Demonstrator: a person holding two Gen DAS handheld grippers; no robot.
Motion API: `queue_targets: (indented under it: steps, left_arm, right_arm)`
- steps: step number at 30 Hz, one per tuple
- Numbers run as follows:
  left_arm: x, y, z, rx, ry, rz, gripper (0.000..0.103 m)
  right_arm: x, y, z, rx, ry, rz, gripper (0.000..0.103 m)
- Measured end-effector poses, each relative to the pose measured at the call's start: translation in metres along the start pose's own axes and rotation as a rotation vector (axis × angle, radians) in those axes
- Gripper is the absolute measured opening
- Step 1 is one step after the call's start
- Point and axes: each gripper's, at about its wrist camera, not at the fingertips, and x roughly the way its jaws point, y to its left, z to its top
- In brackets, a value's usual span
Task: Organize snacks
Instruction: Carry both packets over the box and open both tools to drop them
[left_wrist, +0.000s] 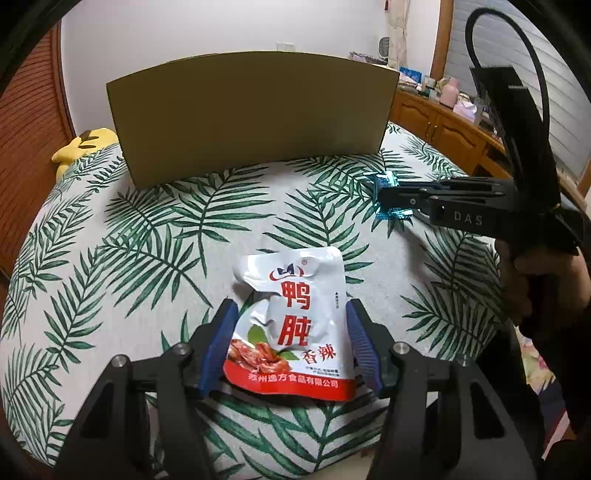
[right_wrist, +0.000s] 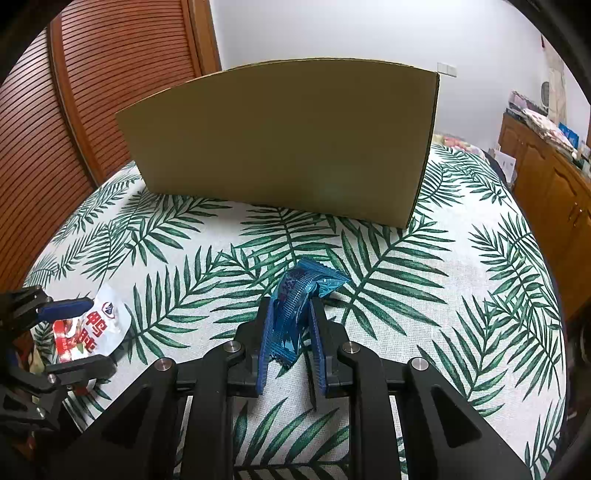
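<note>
left claw: our left gripper (left_wrist: 290, 347) brackets the white-and-red snack pouch (left_wrist: 295, 325); blue pads sit at both its edges and the pouch is buckled between them, so we read it as clamped on the pouch.
right claw: our right gripper (right_wrist: 291, 332) is pinched tight on the blue candy wrapper (right_wrist: 299, 299), crumpled between the pads.
pouch place: low over the leaf-print cloth (left_wrist: 147, 240), near us, in front of the box.
wrapper place: in the right claw, above the cloth, right of the pouch.
box: the cardboard box (left_wrist: 255, 110) stands behind both; we cannot see inside.
step: we judge both snacks gripped, carry not yet done.
next: we need lift over the tall front wall, then release inside.
</note>
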Motion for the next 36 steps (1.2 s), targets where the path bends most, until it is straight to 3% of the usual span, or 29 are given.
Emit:
queue_targets:
  steps: [18,27,36]
  left_arm:
    - [-0.022,0.006,0.016,-0.016,-0.1,-0.016,0.059]
    - [-0.043,0.015,0.053,-0.008,-0.184,-0.026,0.059]
    - [-0.063,0.033,0.109,-0.007,-0.277,-0.014,0.059]
  right_arm:
    - [-0.005,0.002,0.0,-0.012,-0.023,-0.01,0.018]
    - [-0.023,-0.009,0.014,-0.003,-0.056,-0.019,0.018]
    - [-0.064,-0.001,0.06,-0.049,-0.141,-0.01,0.018]
